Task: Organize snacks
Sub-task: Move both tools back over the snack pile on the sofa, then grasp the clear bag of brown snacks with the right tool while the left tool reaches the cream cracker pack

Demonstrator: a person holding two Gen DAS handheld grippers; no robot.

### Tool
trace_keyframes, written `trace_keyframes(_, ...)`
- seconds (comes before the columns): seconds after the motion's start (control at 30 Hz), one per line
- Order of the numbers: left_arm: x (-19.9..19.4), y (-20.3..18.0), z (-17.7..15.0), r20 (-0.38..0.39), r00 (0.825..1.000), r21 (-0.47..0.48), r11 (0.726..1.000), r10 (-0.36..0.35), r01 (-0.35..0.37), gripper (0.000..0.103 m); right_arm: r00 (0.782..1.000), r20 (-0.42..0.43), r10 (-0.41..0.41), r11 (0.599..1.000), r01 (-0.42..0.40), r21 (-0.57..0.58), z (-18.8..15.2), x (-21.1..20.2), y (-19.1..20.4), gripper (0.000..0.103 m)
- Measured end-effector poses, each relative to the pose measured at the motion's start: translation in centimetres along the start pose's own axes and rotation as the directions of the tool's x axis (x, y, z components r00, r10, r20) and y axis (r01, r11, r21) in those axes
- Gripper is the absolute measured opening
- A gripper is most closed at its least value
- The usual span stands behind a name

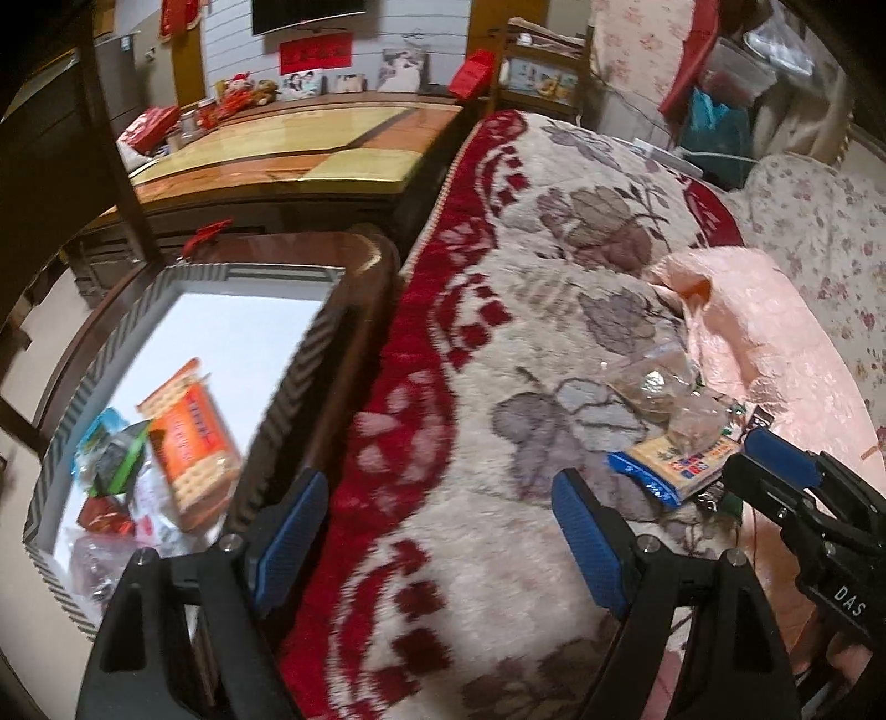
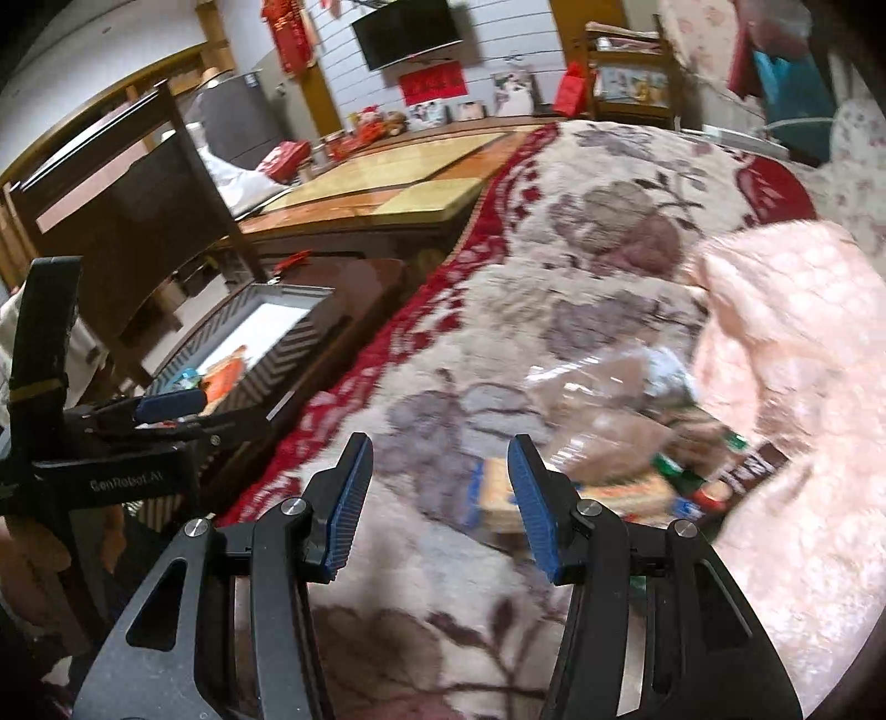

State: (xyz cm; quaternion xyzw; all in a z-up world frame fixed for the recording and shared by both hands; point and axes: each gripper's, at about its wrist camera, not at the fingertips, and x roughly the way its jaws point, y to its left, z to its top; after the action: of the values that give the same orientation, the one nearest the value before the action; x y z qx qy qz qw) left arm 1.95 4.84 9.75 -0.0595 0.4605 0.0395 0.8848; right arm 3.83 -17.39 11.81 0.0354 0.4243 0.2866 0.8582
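A floral blanket [image 1: 498, 343], cream with a red border, covered the bed and carried everything still to be sorted. Beside its left edge stood a chevron-patterned box [image 1: 277, 399] on a dark wooden stand, already holding an orange cracker packet [image 1: 191, 443] and several smaller wrappers in its near corner. A pink quilt [image 1: 775, 343] lay bunched along the blanket's right side.

The loose snack pile [image 1: 670, 421] sat where the blanket met that quilt: clear bags of brownish pieces on top, and at the near end a flat blue-and-yellow biscuit packet [image 2: 620, 498]. The packet's long axis appeared to run across the right wrist view, slanting a little toward the quilt.

The right gripper [image 2: 437, 498] was the nearer of the two, its jaws partly open and empty, with the packet's left end showing just past its right pad. The packet lay slightly ahead and to the right. The left gripper [image 1: 443, 531] hung with jaws spread wide and empty over the blanket's red border, between box and pile, well apart from the packet. Judged from this, the right hand seemed the natural one to reach next.

Beyond the bed stood a glossy wooden table [image 1: 288, 144], and a television [image 2: 410, 30] hung on the tiled wall.
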Motion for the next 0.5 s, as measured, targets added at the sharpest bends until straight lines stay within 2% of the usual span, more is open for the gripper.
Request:
trace_keyframes(0.23,1.3,-2.3,0.1,-0.036,0.999,0.037,0.999,-0.023,0.024,0.085,0.999,-0.012,-0.037,0.997,0.038,0.060,-1.2,-0.7,-3.4,0.051)
trace_keyframes(0.5,2.6,-4.3,0.2,-0.074,0.996,0.068,0.996,-0.055,0.060,0.085,0.998,-0.028,-0.061,0.993,0.064,0.096,-1.9,-0.6,-5.6,0.051)
